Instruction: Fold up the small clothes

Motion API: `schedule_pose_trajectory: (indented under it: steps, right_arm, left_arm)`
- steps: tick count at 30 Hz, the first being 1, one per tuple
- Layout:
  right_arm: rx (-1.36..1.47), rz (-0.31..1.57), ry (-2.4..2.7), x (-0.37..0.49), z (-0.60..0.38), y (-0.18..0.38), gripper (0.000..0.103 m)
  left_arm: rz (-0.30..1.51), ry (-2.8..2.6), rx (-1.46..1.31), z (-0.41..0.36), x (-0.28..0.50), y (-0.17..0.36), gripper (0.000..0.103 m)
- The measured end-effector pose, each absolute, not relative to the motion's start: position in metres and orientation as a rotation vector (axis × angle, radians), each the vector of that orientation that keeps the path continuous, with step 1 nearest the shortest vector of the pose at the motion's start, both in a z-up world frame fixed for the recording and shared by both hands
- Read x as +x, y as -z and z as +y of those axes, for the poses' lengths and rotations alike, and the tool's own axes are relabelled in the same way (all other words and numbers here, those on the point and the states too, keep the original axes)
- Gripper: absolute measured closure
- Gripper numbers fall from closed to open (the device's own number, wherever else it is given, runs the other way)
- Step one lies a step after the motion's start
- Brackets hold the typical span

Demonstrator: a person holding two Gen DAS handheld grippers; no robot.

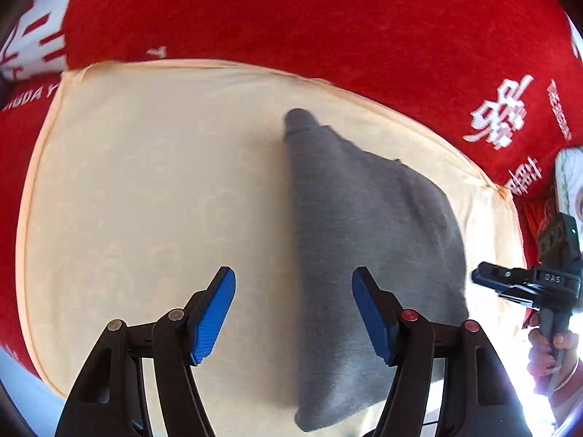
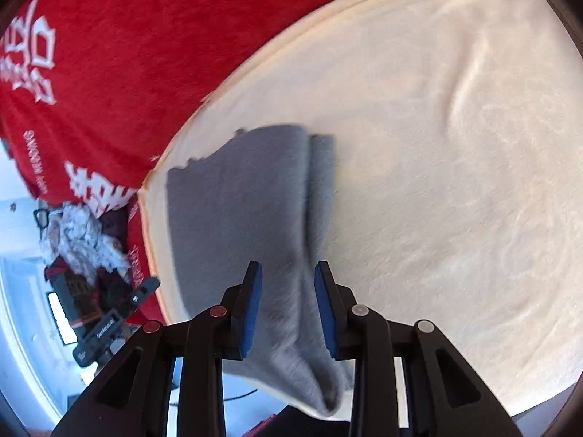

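A small grey garment (image 1: 368, 240) lies folded lengthwise on a cream cloth (image 1: 145, 189), on its right part. My left gripper (image 1: 293, 313) is open above the garment's left edge, holding nothing. The right gripper shows at the right edge of the left wrist view (image 1: 484, 278), beside the garment. In the right wrist view the garment (image 2: 247, 204) lies below my right gripper (image 2: 288, 306), which is open with its blue pads (image 2: 251, 309) apart over the garment's near end. Nothing is gripped.
A red blanket with white characters (image 1: 328, 18) surrounds the cream cloth (image 2: 455, 182). A heap of patterned cloth and dark gear (image 2: 80, 247) lies past the cloth's left edge in the right wrist view.
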State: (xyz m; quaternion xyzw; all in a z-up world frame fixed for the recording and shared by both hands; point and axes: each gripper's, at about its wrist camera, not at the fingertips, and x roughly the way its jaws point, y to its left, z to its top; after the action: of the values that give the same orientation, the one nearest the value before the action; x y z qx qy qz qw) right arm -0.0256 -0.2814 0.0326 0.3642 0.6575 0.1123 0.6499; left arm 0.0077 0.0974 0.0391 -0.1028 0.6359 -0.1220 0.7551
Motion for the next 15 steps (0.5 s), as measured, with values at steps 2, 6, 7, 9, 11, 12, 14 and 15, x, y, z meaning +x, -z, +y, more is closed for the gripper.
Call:
schedule_pose_trajectory:
  steps: [2, 6, 7, 9, 11, 12, 14, 15]
  right_arm:
    - [0.821, 1.543, -0.285, -0.025, -0.269, -0.021, 0.069]
    - [0.701, 1.561, -0.282, -0.018, -0.245, -0.023, 0.095]
    - [0.648, 1.545, -0.289, -0.016, -0.240, -0.031, 0.095]
    - [0.492, 1.525, -0.274, -0.016, -0.234, -0.042, 0.096]
    - [0.389, 1.563, -0.243, -0.019, -0.231, -0.031, 0.096]
    - [0.383, 1.588, -0.227, -0.021, -0.233, -0.021, 0.096]
    - [0.437, 1.597, -0.210, -0.024, -0.243, -0.014, 0.096]
    - [0.447, 1.596, -0.206, -0.025, -0.244, -0.017, 0.096]
  left_arm:
    - [1.393, 0.284, -0.222, 0.087, 0.011, -0.039, 0.035]
    - [1.400, 0.301, -0.231, 0.067, 0.018, -0.044, 0.035]
    - [1.393, 0.310, -0.230, 0.062, 0.018, -0.047, 0.035]
    - [1.383, 0.326, -0.218, 0.052, 0.019, -0.050, 0.035]
    - [1.414, 0.326, -0.191, 0.041, 0.020, -0.039, 0.035]
    - [1.431, 0.316, -0.167, 0.036, 0.020, -0.033, 0.035]
    - [1.465, 0.264, -0.116, 0.031, 0.017, -0.022, 0.035]
    - [1.469, 0.260, -0.124, 0.031, 0.017, -0.022, 0.035]
